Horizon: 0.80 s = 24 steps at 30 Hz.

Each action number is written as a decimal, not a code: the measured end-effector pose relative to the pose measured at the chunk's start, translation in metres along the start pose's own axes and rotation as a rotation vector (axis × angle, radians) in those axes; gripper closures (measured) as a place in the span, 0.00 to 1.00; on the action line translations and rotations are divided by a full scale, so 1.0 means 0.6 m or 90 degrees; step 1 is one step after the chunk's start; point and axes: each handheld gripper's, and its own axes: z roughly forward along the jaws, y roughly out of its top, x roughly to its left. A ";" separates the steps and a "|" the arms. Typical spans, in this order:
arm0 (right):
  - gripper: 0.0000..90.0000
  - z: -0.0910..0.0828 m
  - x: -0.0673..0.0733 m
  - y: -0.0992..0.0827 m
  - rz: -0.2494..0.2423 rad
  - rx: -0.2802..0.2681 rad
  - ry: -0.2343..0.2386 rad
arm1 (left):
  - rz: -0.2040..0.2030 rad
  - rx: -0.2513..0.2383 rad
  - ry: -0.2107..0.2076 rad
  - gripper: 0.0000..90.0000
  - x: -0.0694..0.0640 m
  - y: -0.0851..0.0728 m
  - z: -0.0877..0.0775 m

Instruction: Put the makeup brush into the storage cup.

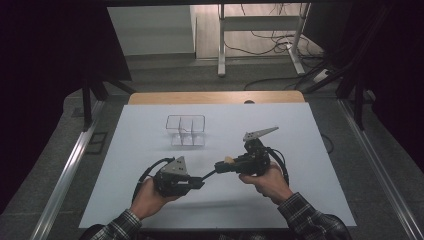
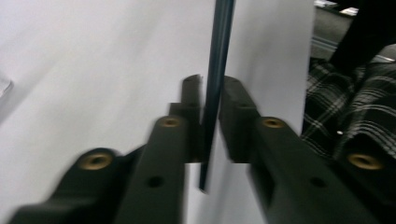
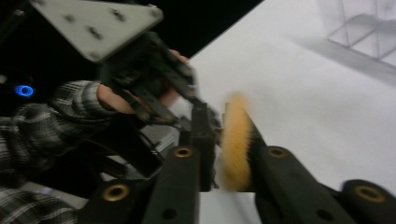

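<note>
We see thin dark brush handle pinched by left gripper, near clear plastic box. Right gripper squeezes soft yellow bristle head. Light, bendy; we'd grab handle.

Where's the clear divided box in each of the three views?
High view: the clear divided box stands on the white table, beyond both grippers, centre-left.
Left gripper view: a clear edge at the far left may be it; too blurred to tell.
Right gripper view: top right corner.
Shared landmark: the white table.

clear plastic organizer, matt white table
</note>
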 end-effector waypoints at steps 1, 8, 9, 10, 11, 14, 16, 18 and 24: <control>0.93 0.002 0.003 0.001 -0.008 0.003 -0.009 | -0.004 0.002 0.000 0.78 0.000 0.001 0.002; 0.93 0.017 0.018 0.004 -0.081 0.078 -0.111 | 0.000 0.031 0.014 0.49 0.000 0.007 0.009; 0.93 0.021 0.021 0.004 -0.091 0.089 -0.119 | 0.003 0.033 0.012 0.48 -0.001 0.009 0.011; 0.93 0.025 0.024 0.004 -0.102 0.103 -0.130 | 0.006 0.037 0.009 0.46 -0.001 0.010 0.013; 0.93 0.029 0.027 0.004 -0.114 0.117 -0.139 | 0.009 0.043 0.008 0.46 -0.002 0.012 0.015; 0.93 0.042 0.035 0.003 -0.147 0.148 -0.150 | 0.012 0.048 0.004 0.47 -0.003 0.016 0.022; 0.93 0.049 0.039 0.002 -0.159 0.163 -0.155 | 0.015 0.053 0.003 0.49 -0.004 0.019 0.026; 0.93 0.054 0.044 0.002 -0.167 0.172 -0.154 | 0.020 0.062 0.003 0.51 -0.004 0.021 0.028; 0.93 0.060 0.050 0.003 -0.175 0.180 -0.146 | 0.026 0.069 -0.002 0.64 -0.008 0.024 0.034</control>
